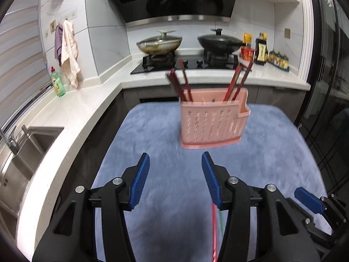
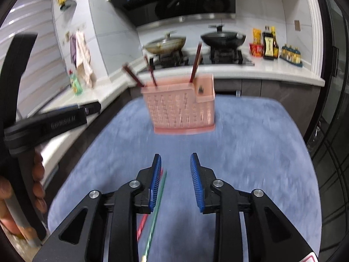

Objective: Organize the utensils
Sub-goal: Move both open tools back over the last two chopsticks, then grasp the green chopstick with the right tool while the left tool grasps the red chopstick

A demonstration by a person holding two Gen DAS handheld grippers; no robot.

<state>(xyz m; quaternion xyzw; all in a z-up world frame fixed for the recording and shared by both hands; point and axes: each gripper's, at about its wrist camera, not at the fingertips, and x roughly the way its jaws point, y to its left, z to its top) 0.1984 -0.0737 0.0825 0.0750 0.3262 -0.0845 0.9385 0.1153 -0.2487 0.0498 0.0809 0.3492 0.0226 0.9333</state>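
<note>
The pink utensil holder (image 1: 212,120) stands upright on the blue cloth that covers the tabletop (image 1: 152,135), toward its far edge. Dark red chopsticks (image 1: 186,85) already lean out of it, some at the left end and some to the right. Two more sticks lie loose on the cloth near the cameras — a red one (image 2: 142,224) and a green one (image 2: 157,205), side by side and roughly parallel, pointing toward the holder.

The left hand-held gripper (image 1: 175,168) is released, its blue pads well apart with only cloth between them; the red stick shows just beside its right pad, low in the left wrist view. The right hand-held gripper (image 2: 175,168) is also released, though narrower, and grasps nothing — both loose sticks pass just outside and below its left pad.

The step in hand looks like picking up the loose pair to add them to the holder. To do it well, the gripper that takes them should shift sideways until a stick lies squarely between the pads, not under one of them. The sticks are thin and lie flat on soft pile, so the tips should press lightly into the cloth before closing. A grip near the middle would keep a stick from swinging. With the views blurred, slowing down before closing seems wise, and the two grippers, near each other, need room.
</note>
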